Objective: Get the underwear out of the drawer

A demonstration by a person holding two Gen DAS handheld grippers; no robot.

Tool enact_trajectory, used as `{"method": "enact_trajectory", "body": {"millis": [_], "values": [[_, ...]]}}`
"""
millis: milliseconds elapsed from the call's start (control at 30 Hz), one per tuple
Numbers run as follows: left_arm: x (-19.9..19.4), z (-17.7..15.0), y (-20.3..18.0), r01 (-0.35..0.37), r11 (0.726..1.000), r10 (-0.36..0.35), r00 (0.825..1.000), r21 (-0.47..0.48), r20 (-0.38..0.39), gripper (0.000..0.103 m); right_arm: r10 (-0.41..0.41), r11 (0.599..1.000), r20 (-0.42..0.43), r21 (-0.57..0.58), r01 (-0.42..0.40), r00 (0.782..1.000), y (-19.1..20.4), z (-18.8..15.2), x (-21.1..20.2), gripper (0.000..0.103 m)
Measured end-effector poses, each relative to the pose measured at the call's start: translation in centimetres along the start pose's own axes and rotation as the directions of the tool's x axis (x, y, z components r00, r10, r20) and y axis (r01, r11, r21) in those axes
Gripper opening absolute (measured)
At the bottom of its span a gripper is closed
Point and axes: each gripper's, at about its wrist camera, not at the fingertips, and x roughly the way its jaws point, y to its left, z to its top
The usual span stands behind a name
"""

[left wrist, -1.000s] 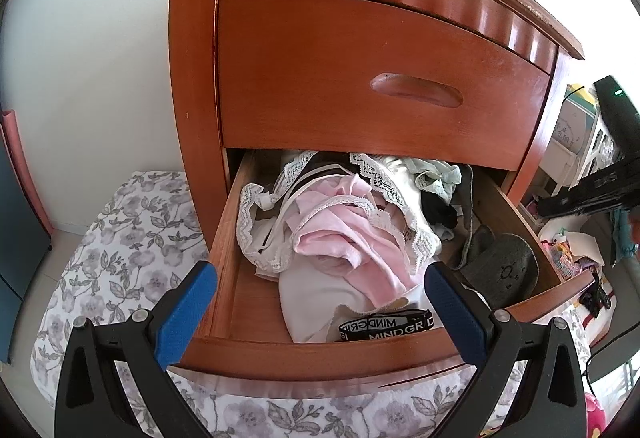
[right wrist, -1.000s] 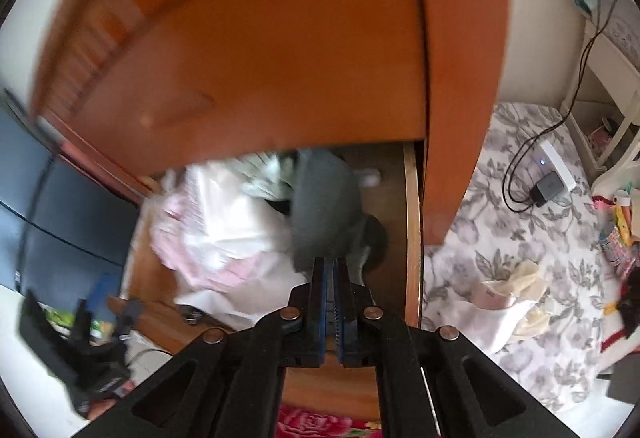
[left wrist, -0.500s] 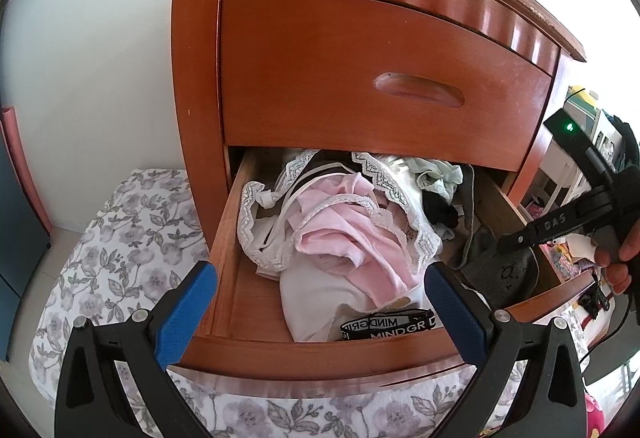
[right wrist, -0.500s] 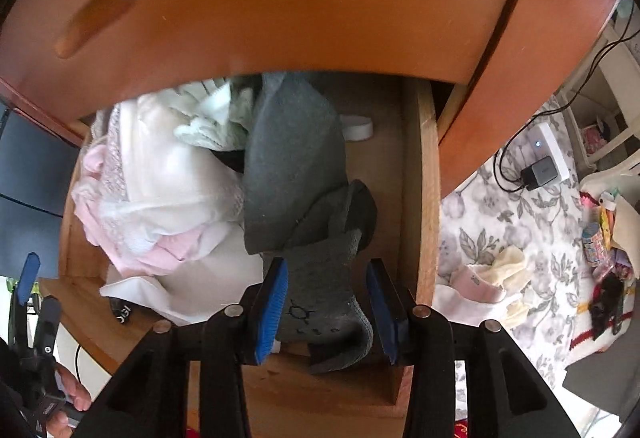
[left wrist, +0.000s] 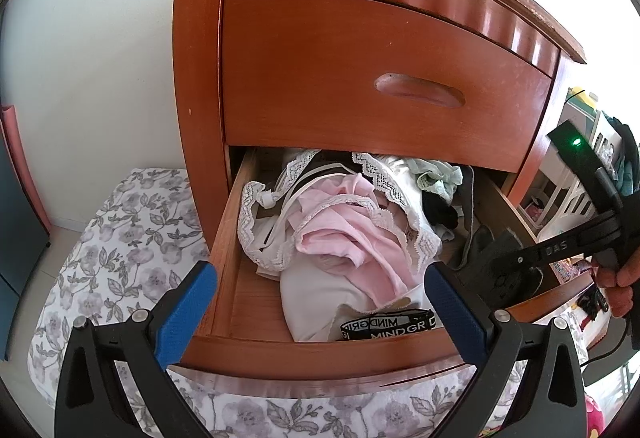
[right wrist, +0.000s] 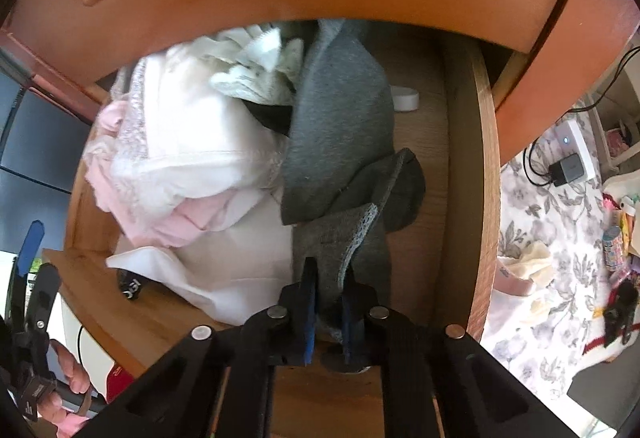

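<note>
One grey underwear between right claw pads.

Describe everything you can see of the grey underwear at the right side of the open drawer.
The grey underwear is soft, heathered knit fabric with a scalloped lace edge. It lies crumpled on the drawer floor by the right wall, overlapping the white garments. The right gripper is closing on its near fold, bunching it between the blue pads.
</note>
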Motion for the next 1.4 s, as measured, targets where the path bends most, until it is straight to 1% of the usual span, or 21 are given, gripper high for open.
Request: {"method": "enact_trajectory", "body": {"millis": [167,300,400,533,600,700,800,833,867,900,933,1033,1067,1133,1200,1233,1267,1300,1333,1400], "values": [[0.0,0.0,0.0,-0.001,1.000,0.001,1.000,-0.002,0.000,0.103,0.074,0.997,0.101,0.008,-0.075,0.992,0.3,-0.7,-3.3,0.006],[-0.1,0.0,0.0,0.000,1.000,0.000,1.000,0.000,0.001,0.103,0.125,0.992,0.195,-0.009,-0.126,0.973,0.6,-0.7,-7.0,0.005],[-0.1,0.0,0.0,-0.001,1.000,0.001,1.000,-0.001,0.000,0.103,0.150,0.988,0.264,-0.013,-0.152,0.953,0.6,-0.3,-10.3,0.005],[0.0,0.0,0.1,0.000,1.000,0.000,1.000,-0.002,0.001,0.103,0.182,0.982,0.332,-0.013,-0.189,0.926,0.4,0.2,-13.5,0.005],[-0.1,0.0,0.1,0.000,1.000,0.000,1.000,-0.002,0.001,0.103,0.208,0.976,0.369,-0.015,-0.218,0.906,0.3,0.0,-15.2,0.005],[-0.1,0.0,0.1,0.001,1.000,-0.001,1.000,-0.003,0.001,0.103,0.218,0.972,0.415,-0.013,-0.234,0.883,0.7,0.3,-17.0,0.005],[-0.1,0.0,0.1,0.001,1.000,-0.001,1.000,-0.003,0.002,0.103,0.214,0.972,0.467,-0.011,-0.236,0.858,0.7,0.2,-19.7,0.005],[0.0,0.0,0.1,0.001,1.000,-0.001,1.000,-0.003,0.001,0.103,0.213,0.972,0.487,-0.015,-0.236,0.847,0.6,0.1,-20.7,0.005],[0.0,0.1,0.1,0.001,1.000,-0.001,1.000,-0.003,0.001,0.103,0.212,0.972,0.517,-0.019,-0.236,0.829,0.5,-0.2,-22.1,0.005],[0.0,0.1,0.1,0.001,1.000,-0.001,1.000,-0.003,0.001,0.103,0.213,0.971,0.533,-0.021,-0.239,0.819,0.5,-0.3,-23.0,0.005],[0.0,0.1,0.0,0.001,1.000,-0.001,1.000,-0.001,0.000,0.103,0.215,0.969,0.562,-0.020,-0.247,0.799,0.3,-0.6,-24.4,0.005],[0.0,0.1,-0.1,0.003,1.000,-0.003,1.000,0.002,0.002,0.103,0.201,0.968,0.619,-0.006,-0.251,0.759,-0.4,-1.2,-27.1,0.004],[-0.1,0.1,0.0,0.004,1.000,-0.004,1.000,0.001,0.003,0.103,0.198,0.966,0.647,-0.001,-0.259,0.737,-0.7,-1.5,-28.3,0.004],[-0.1,0.1,-0.1,0.004,1.000,-0.004,1.000,0.000,0.003,0.103,0.199,0.962,0.673,0.003,-0.272,0.712,-1.0,-1.9,-29.7,0.004],[0.0,0.1,-0.1,0.003,1.000,-0.003,1.000,0.003,0.001,0.103,0.201,0.959,0.687,0.006,-0.282,0.699,-1.4,-2.0,-30.5,0.004],[-0.1,0.1,-0.1,0.003,1.000,-0.003,1.000,0.003,0.001,0.103,0.198,0.959,0.698,0.007,-0.283,0.688,-1.5,-2.2,-30.9,0.004],[-0.1,0.1,-0.1,0.003,1.000,-0.003,1.000,0.003,0.002,0.103,0.192,0.959,0.718,0.007,-0.283,0.669,-1.7,-2.5,-31.9,0.004],[-0.1,0.1,-0.1,0.004,1.000,-0.004,1.000,0.002,0.003,0.103,0.190,0.958,0.731,0.007,-0.286,0.655,-1.7,-2.8,-32.6,0.004],[-0.1,0.1,-0.1,0.004,1.000,-0.004,1.000,0.002,0.003,0.103,0.178,0.960,0.754,0.006,-0.278,0.633,-1.9,-3.2,-33.8,0.004],[-0.1,0.1,-0.2,0.006,1.000,-0.006,1.000,0.002,0.003,0.103,0.133,0.972,0.780,0.019,-0.236,0.611,-2.0,-3.7,-35.8,0.004]]}}
